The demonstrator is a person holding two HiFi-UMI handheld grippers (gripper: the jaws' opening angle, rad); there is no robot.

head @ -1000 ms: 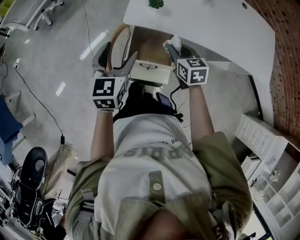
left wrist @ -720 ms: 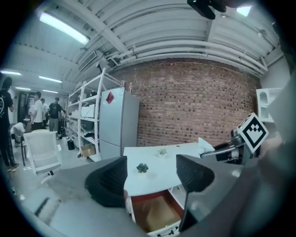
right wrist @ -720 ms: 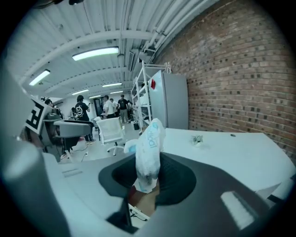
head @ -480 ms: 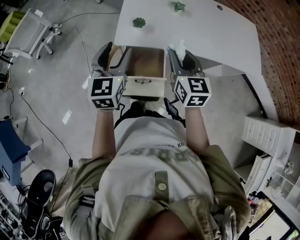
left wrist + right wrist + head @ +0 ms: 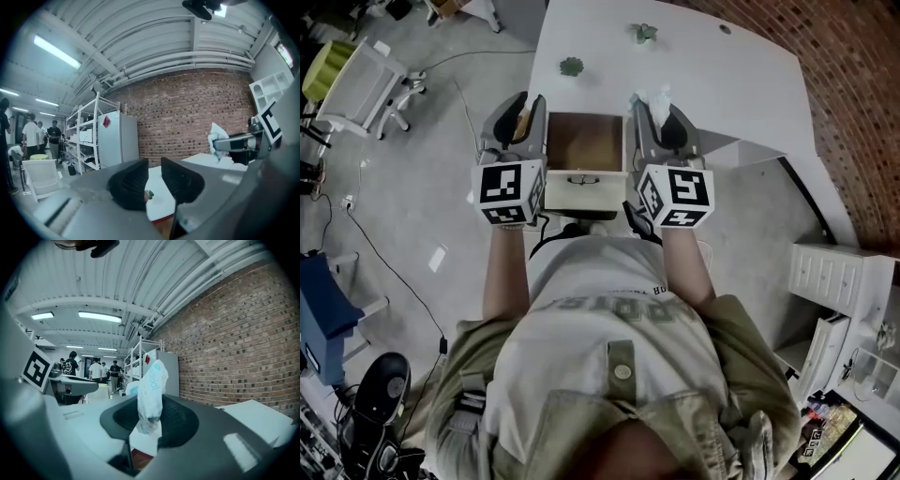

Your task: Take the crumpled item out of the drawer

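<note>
- left gripper (image 5: 153, 174): empty. The jaws are closing to a narrow gap with nothing between them. It is held just beside the drawer's left wall.
- drawer (image 5: 584, 141): pulled open under the table's front edge. Its wooden floor is shown bare.
- crumpled item (image 5: 151, 389): a thin white wrapper with print on it. It is already out of the drawer and raised just right of it, by the table's front edge. It is judged light, soft, easily crushed and perhaps slippery, and is best taken at a bunched end.
- right gripper (image 5: 150, 425): the pads are clamped on the item's lower end. The rest of the item stands upright above them.
- table (image 5: 741, 75): a wide bare white top is offered beyond the item, judged ample room. The small green pieces (image 5: 571, 67) lie well apart. The drawer's right wall and the table's edge are to be minded.
</note>
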